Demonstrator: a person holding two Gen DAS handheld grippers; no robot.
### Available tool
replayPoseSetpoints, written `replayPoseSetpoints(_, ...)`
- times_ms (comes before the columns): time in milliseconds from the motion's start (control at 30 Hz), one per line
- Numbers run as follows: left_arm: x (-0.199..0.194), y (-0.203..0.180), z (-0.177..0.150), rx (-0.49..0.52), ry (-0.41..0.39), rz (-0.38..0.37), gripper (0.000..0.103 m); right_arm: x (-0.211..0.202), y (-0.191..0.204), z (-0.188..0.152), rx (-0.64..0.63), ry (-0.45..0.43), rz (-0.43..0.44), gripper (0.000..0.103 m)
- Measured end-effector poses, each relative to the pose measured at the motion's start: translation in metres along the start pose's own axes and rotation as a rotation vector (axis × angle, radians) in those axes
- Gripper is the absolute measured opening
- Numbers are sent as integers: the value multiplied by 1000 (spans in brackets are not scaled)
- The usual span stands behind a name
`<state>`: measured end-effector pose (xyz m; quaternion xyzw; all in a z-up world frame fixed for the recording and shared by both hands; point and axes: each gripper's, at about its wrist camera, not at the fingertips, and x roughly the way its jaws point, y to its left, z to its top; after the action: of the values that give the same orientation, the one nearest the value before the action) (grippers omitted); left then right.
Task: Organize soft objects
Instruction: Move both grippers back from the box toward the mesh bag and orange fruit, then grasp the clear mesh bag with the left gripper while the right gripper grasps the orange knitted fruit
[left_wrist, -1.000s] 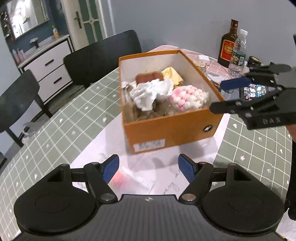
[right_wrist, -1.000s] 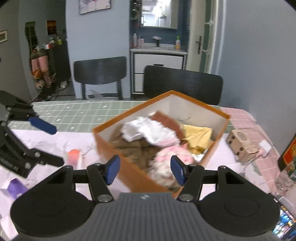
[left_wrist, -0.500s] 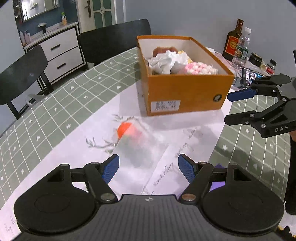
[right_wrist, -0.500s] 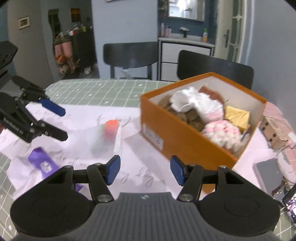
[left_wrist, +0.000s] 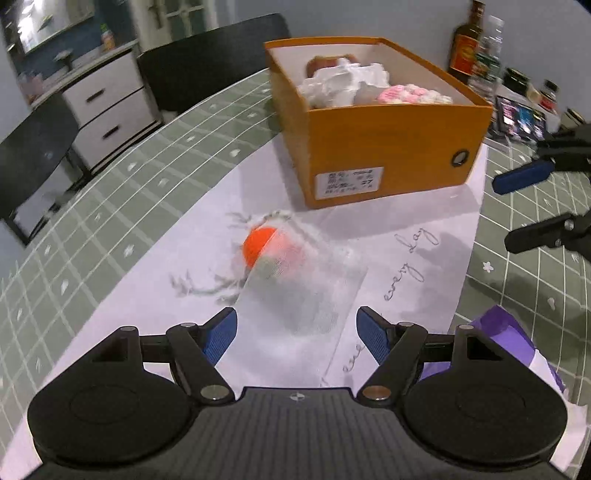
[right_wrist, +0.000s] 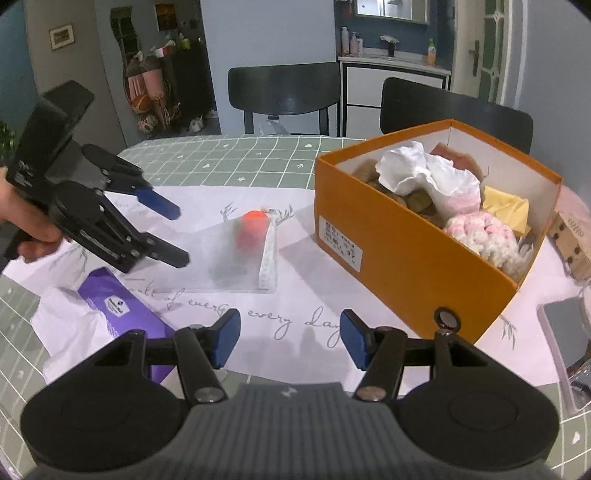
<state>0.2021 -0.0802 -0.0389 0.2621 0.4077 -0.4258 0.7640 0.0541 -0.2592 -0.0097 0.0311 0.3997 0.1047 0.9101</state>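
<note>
An orange cardboard box (left_wrist: 388, 147) (right_wrist: 399, 236) holds several soft things: white cloth (right_wrist: 424, 173), a pink-and-white knitted piece (right_wrist: 484, 236), yellow cloth and brown items. A translucent white mesh pouch (left_wrist: 303, 288) (right_wrist: 240, 258) with an orange ball inside lies on the white table runner in front of the box. My left gripper (left_wrist: 297, 334) (right_wrist: 177, 236) is open, empty, just short of the pouch. My right gripper (right_wrist: 290, 338) (left_wrist: 517, 210) is open and empty, nearer the table's edge, beside the box.
A purple packet (right_wrist: 122, 314) (left_wrist: 513, 339) on white paper lies near the front. Bottles (left_wrist: 469, 40), jars and a phone stand behind the box. A small wooden box (right_wrist: 572, 236) sits at the right. Black chairs (right_wrist: 284, 92) ring the green checked table.
Both grippers have pulled back from the box and dropped lower. The left one has closed in on the mesh pouch, which now lies just ahead of its fingers.
</note>
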Motion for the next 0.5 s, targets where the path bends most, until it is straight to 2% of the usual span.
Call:
replayPoseSetpoints(200, 25, -6, 13, 136, 86, -7, 92, -5, -9, 2, 35, -11, 23, 60)
replayPoseSetpoints(333, 41, -4, 16, 150, 154, -37, 92, -7, -12, 2, 36, -12, 36, 60)
replayPoseSetpoints(500, 57, -1, 18, 150, 203, -20, 93, -7, -14, 1, 33, -6, 47, 60)
